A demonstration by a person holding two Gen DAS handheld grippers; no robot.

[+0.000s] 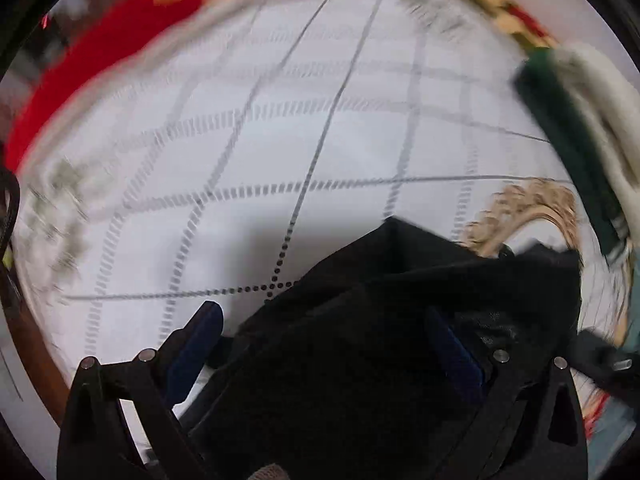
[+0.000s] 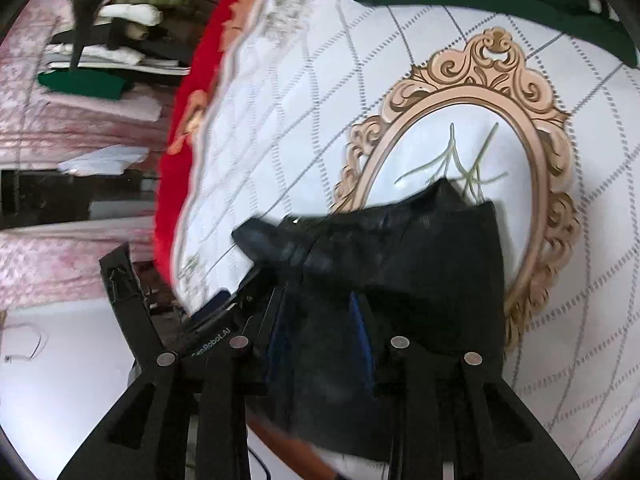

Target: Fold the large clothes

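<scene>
We see the left gripper (image 1: 324,344) pointing straight down, blue-padded jaws spread wide with the soft, matte black garment (image 1: 400,300) loose between them. The right gripper (image 2: 320,320), angled downward, pinches that crumpled cloth (image 2: 420,264) above the white quilted bedspread (image 2: 580,280) with its printed golden oval frame (image 2: 516,92).

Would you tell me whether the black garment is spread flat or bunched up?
Bunched: the black garment hangs creased from the right tongs.
</scene>
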